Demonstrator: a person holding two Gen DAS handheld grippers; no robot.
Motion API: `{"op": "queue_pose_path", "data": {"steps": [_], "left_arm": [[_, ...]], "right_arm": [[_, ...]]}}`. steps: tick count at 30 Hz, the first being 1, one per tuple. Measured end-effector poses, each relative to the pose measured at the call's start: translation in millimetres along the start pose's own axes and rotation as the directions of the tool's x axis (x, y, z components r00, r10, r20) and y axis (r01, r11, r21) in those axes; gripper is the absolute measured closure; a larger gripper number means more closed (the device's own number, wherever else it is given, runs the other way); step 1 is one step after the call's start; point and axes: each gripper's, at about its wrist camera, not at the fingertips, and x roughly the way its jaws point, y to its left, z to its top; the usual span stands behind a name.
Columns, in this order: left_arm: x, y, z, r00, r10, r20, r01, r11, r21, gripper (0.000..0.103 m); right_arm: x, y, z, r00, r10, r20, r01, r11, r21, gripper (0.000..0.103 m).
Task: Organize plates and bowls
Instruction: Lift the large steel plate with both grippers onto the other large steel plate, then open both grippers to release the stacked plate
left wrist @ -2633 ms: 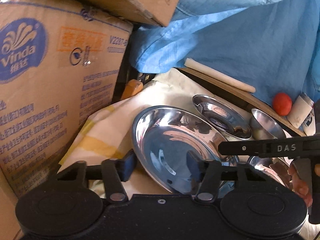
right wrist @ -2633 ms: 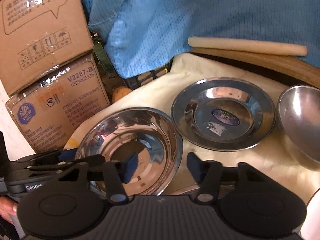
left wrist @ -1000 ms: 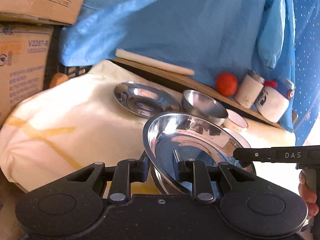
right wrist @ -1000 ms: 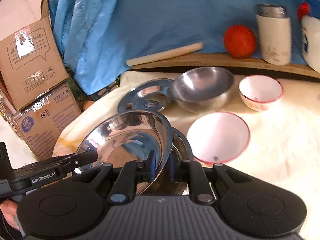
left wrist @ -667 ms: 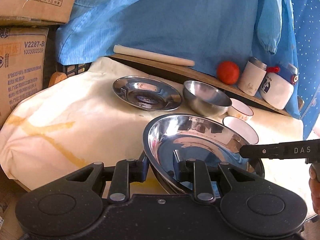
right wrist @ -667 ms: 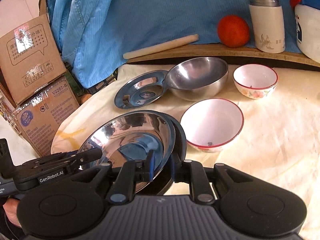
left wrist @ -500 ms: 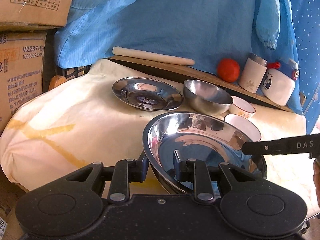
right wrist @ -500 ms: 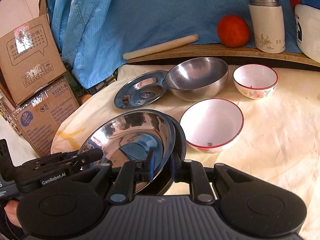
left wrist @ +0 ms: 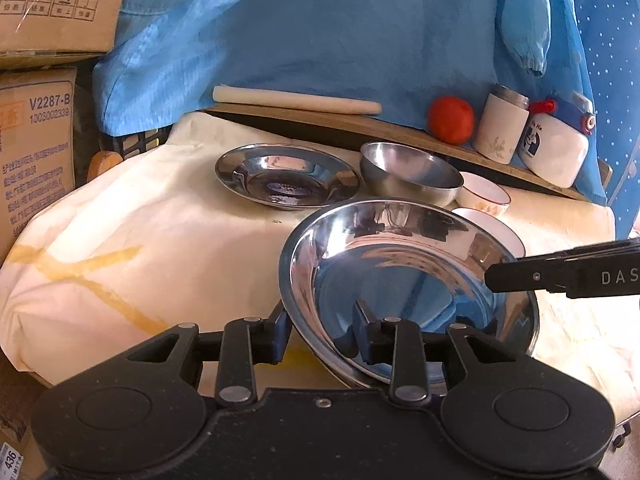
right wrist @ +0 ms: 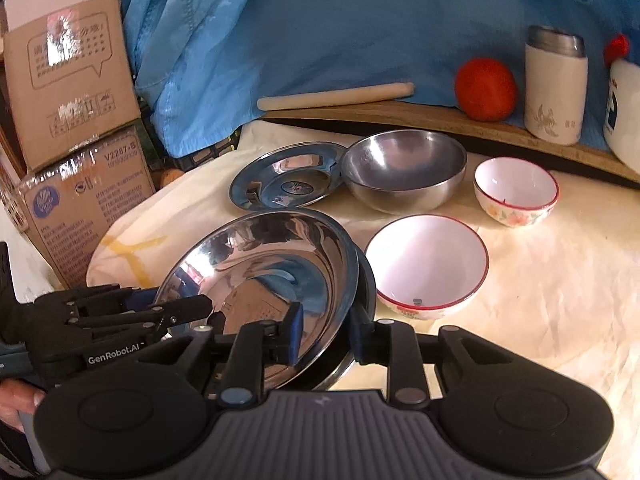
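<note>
A large shiny steel plate [left wrist: 400,280] [right wrist: 260,276] lies nested on a second steel plate [right wrist: 362,280] on the cream cloth. My left gripper [left wrist: 320,334] straddles its near-left rim and my right gripper [right wrist: 326,336] straddles its near-right rim. Both sets of jaws are opening, and the pads stand slightly off the rim. Each gripper shows in the other's view, the right gripper [left wrist: 560,276] and the left gripper [right wrist: 120,316]. Behind sit a smaller steel plate [left wrist: 286,180] [right wrist: 288,184] and a steel bowl [left wrist: 412,172] [right wrist: 404,168].
A red-rimmed white bowl [right wrist: 428,264] sits right of the stack, a small floral bowl [right wrist: 516,188] behind it. On the back wooden ledge [right wrist: 400,118] are a rolling pin [right wrist: 336,96], a red fruit [right wrist: 486,88], a flask [right wrist: 556,92]. Cardboard boxes [right wrist: 72,80] stand left.
The large plate was carried from the left side of the cloth and set down on the other steel plate. In the last half second both grippers' jaws have widened around its rim.
</note>
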Motion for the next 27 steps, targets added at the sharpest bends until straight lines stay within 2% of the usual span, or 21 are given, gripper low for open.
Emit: {"op": "queue_pose_path", "data": {"steps": [4, 11, 14, 16, 20, 22, 25, 27], "left_arm": [[2.3, 2.2, -0.8, 1.000, -0.012, -0.013, 0.012, 1.000, -0.007, 0.068], [3.4, 2.3, -2.3, 1.000, -0.019, -0.013, 0.019, 1.000, -0.012, 0.066], [1.2, 4.2, -1.7, 1.000, -0.023, -0.006, 0.023, 1.000, -0.015, 0.057], [-1.2, 6.0, -1.2, 1.000, -0.026, 0.004, 0.026, 0.999, -0.019, 0.048], [-5.1, 10.3, 1.2, 0.999, -0.032, 0.023, 0.032, 0.999, -0.028, 0.039], [-6.5, 12.0, 2.5, 0.999, -0.033, 0.031, 0.034, 0.999, -0.035, 0.032], [-8.4, 15.5, 5.2, 0.998, -0.030, 0.048, 0.033, 0.998, -0.049, 0.021], [-8.9, 19.3, 7.7, 0.998, -0.025, 0.060, 0.029, 0.998, -0.061, 0.018]], "right_arm": [[0.4, 8.5, -0.9, 0.999, -0.051, 0.004, 0.051, 0.997, -0.052, 0.067], [1.7, 17.1, -4.6, 0.996, -0.082, 0.018, 0.083, 0.990, -0.111, 0.061], [0.9, 21.5, -7.9, 0.995, -0.101, 0.025, 0.104, 0.984, -0.141, 0.057], [0.1, 21.4, -9.6, 0.995, -0.099, 0.026, 0.102, 0.984, -0.144, 0.052], [-5.9, 22.3, -9.9, 0.995, -0.089, 0.049, 0.096, 0.984, -0.148, 0.043], [-8.4, 23.1, -8.7, 0.994, -0.088, 0.061, 0.097, 0.984, -0.153, 0.038], [-10.7, 23.3, -6.2, 0.994, -0.075, 0.077, 0.086, 0.985, -0.149, 0.027], [-10.7, 22.5, -4.3, 0.994, -0.070, 0.088, 0.083, 0.986, -0.147, 0.018]]}}
